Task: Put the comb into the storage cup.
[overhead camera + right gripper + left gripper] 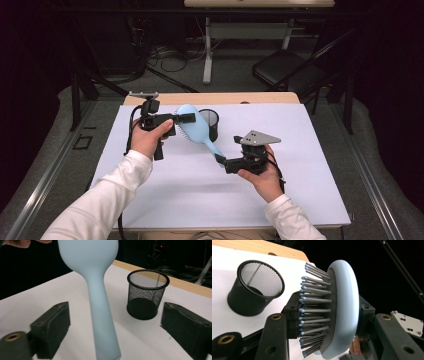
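High view: one blue hairbrush [196, 127] clamped in left gripper [186, 118], right gripper [221, 161] open, one mesh cup [210, 121].

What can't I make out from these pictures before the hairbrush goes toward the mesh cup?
- High view: the bristles of the hairbrush are mostly turned away, and the brush head hides part of the mesh cup.
- Left gripper view: the brush handle is hidden behind the head and the left gripper.
- Right gripper view: the top edge cuts off the brush head; the right gripper is blurred, apart from the handle.
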The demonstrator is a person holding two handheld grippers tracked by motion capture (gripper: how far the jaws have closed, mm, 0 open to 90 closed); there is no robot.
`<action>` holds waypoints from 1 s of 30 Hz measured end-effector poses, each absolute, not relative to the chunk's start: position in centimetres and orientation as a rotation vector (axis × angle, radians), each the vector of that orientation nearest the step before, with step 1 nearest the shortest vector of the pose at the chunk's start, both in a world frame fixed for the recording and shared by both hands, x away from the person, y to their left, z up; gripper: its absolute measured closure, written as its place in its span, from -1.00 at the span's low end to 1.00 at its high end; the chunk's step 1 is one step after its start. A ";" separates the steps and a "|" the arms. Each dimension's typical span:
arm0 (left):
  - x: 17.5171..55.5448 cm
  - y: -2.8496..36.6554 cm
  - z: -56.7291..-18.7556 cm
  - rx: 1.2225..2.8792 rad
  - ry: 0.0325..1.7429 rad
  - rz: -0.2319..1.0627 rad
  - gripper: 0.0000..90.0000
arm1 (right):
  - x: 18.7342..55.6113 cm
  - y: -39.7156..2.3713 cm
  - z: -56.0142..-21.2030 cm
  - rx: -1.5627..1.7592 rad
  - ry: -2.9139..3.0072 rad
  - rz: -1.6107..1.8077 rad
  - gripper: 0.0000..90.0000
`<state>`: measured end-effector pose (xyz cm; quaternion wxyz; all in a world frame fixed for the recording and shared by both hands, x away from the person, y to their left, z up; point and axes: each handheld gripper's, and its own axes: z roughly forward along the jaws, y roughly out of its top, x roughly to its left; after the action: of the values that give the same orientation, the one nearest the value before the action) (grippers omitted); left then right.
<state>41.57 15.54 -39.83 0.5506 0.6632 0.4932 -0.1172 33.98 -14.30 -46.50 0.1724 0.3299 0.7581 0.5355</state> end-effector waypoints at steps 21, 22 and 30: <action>43.1 15.4 -38.6 1.582 1.151 -0.180 0.14 | 33.8 -14.7 -46.4 0.955 2.153 1.491 -1.00; 43.2 15.4 -38.6 1.584 1.152 -0.177 0.14 | 33.8 -14.8 -46.4 0.958 2.150 1.492 -1.00; 43.6 15.3 -37.8 1.589 1.135 -0.117 0.14 | 34.1 -15.3 -46.2 0.978 2.128 1.504 -1.00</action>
<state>43.61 15.34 -37.83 0.5585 0.6739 0.4811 -0.0496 34.09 -15.29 -46.23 0.1782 0.3456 0.7524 0.5317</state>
